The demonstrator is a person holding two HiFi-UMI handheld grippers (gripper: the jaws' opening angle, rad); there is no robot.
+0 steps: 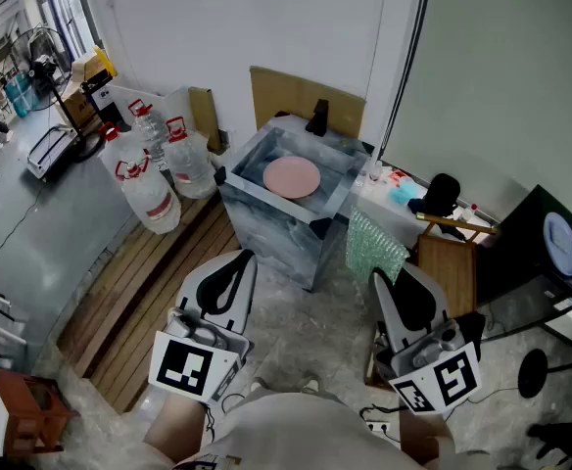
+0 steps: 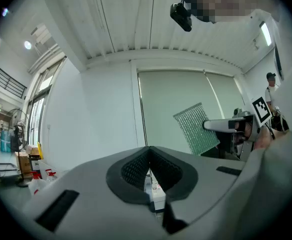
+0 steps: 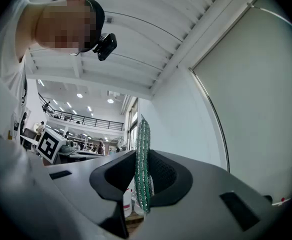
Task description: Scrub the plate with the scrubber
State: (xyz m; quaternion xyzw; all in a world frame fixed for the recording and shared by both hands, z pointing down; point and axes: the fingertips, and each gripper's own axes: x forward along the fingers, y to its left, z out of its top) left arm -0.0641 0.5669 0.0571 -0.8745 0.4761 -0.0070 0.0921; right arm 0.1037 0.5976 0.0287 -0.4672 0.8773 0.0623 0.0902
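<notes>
in the right gripper (image 3: 144, 179) sits a flat green mesh scrubber (image 3: 142, 139).

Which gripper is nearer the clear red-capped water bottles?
Left. The left gripper sits right of the clear red-capped water bottles, toward the person; the right gripper, gripping the green mesh scrubber, is farther right.

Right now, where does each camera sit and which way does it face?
Head view: on the person's head, steeply down at the plate in the marbled tub; left gripper, right gripper and shirt at the bottom.
Left gripper view: on the left gripper, tilted up at wall and ceiling; its shut jaws, the person above.
Right gripper view: on the right gripper, also tilted up; jaws shut on the scrubber, the person above.
Shared: all three show the scrubber.
</notes>
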